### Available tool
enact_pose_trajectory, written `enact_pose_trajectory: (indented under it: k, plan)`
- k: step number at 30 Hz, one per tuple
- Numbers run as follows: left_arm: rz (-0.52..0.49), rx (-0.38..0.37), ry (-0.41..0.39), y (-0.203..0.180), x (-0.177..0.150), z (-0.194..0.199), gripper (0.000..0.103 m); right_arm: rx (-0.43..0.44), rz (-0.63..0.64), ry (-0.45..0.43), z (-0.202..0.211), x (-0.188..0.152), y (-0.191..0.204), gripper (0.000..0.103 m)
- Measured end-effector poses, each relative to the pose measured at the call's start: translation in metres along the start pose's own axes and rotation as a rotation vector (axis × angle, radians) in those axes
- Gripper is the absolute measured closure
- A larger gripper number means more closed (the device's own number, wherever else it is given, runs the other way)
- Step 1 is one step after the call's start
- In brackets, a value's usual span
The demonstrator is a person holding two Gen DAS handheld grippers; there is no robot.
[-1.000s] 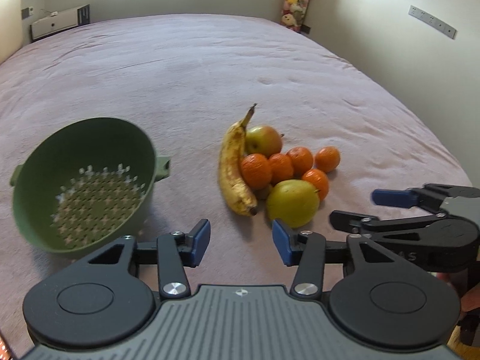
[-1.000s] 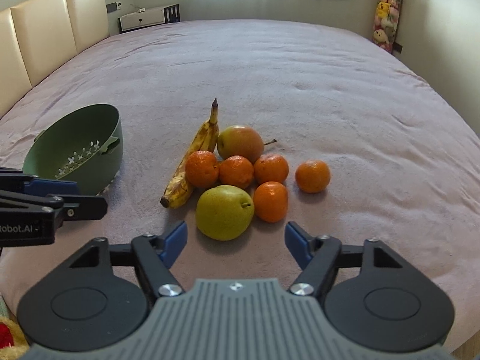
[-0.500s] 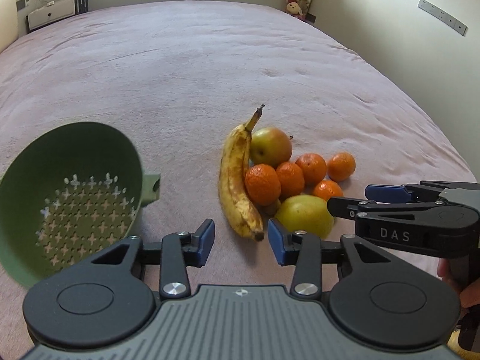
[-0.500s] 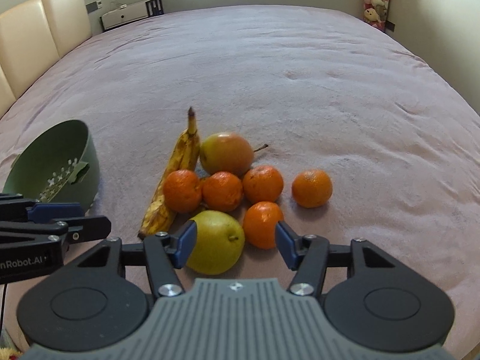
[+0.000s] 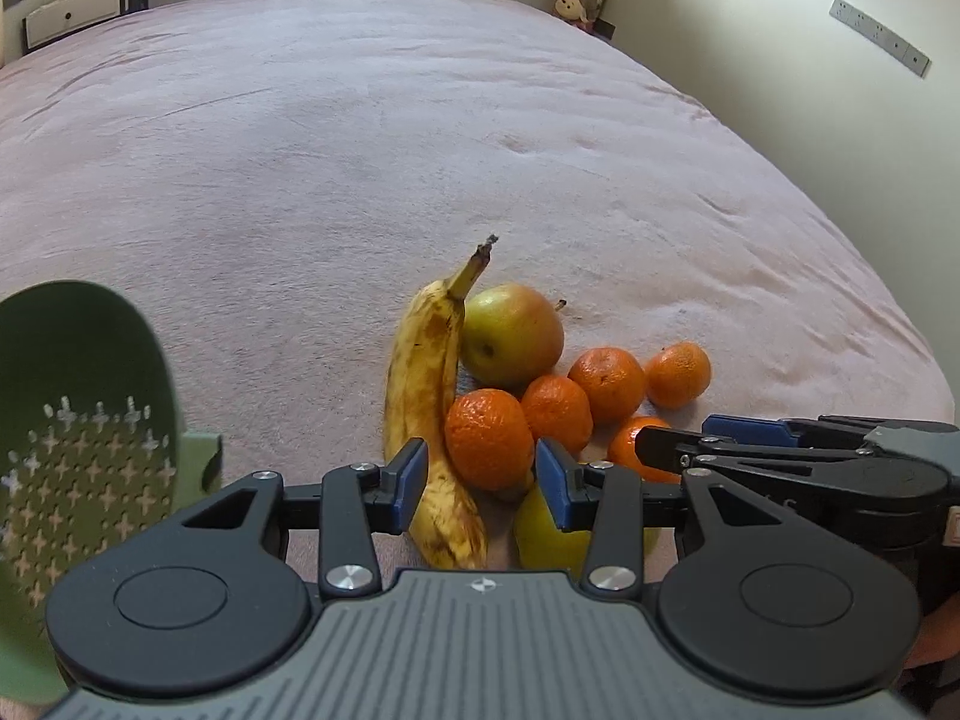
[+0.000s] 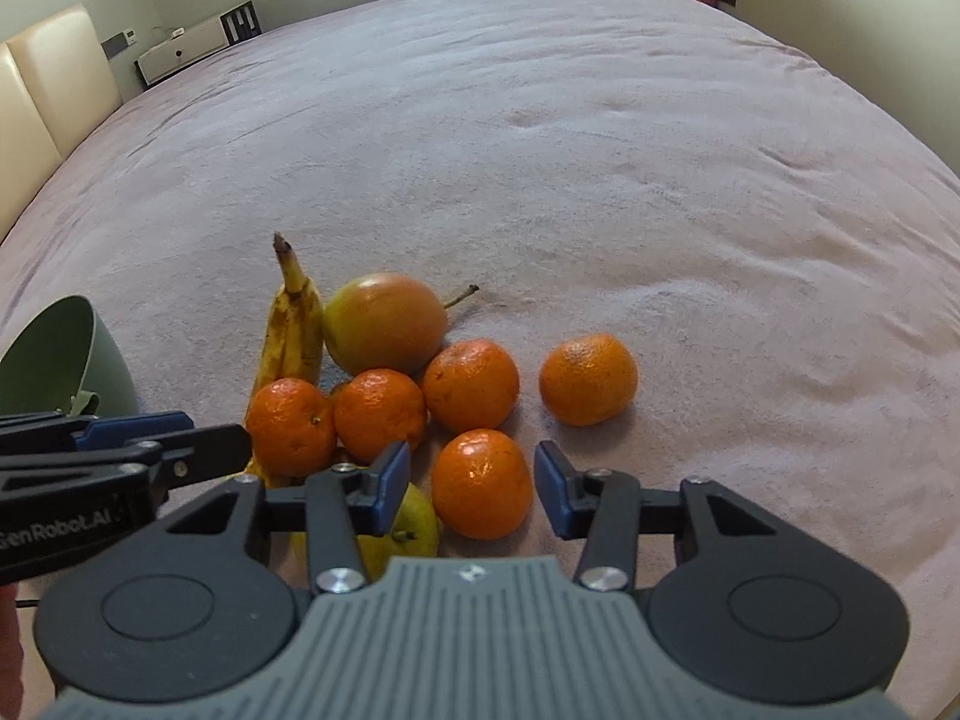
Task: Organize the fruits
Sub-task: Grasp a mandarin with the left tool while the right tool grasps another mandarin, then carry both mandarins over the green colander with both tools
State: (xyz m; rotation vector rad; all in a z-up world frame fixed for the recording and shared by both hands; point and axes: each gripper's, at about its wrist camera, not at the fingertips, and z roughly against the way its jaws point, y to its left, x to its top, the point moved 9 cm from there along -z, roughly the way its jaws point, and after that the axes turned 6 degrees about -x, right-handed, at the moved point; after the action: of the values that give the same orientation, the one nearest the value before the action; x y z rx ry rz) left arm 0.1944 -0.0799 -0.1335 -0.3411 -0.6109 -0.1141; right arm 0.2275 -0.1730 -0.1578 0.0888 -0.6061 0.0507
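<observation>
Where fruit lies: pink blanket (image 5: pixel 420 138), cream walls (image 5: pixel 750 12) behind.

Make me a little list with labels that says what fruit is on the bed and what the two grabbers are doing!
surface: pink bed cover
fruit: one banana, five oranges, reddish pear, yellow-green pear
nearest orange: lined up between the right gripper fingers
left gripper: open, over banana and an orange
right gripper: open, holding nothing
bowl: green colander, no fruit visible inside

Colander (image 5: pixel 90 420) left of banana (image 5: pixel 429 396); pear (image 6: pixel 384 324) behind mandarins (image 6: pixel 381 414), on bedspread (image 6: pixel 540 150).
</observation>
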Motion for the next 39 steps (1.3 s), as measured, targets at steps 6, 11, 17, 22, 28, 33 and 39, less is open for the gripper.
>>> enact_pose_trajectory:
  k: [6,11,17,22,28,33,39]
  plan:
    - [0.033,-0.028,0.015,0.001,-0.001,-0.018,0.054,0.022,-0.031,0.036,-0.012,-0.002,-0.001,0.059]
    - [0.033,-0.022,0.012,-0.001,0.002,-0.026,0.054,0.019,-0.040,0.044,-0.018,-0.004,-0.005,0.059]
    - [0.024,-0.010,0.017,-0.001,0.002,-0.030,0.056,0.024,-0.062,0.067,-0.025,-0.007,-0.007,0.059]
    - [0.027,-0.031,0.015,0.000,0.000,-0.030,0.060,0.021,-0.061,0.073,-0.027,-0.007,-0.005,0.062]
    - [0.015,-0.039,0.006,-0.002,-0.001,-0.023,0.062,-0.001,-0.039,0.054,-0.024,-0.006,-0.002,0.065]
    - [0.003,-0.019,-0.015,-0.002,0.002,-0.010,0.063,-0.026,-0.019,0.020,-0.015,-0.002,0.003,0.065]
    - [-0.001,0.018,-0.042,-0.002,0.010,0.012,0.063,-0.042,0.045,-0.048,0.004,0.005,0.019,0.066]
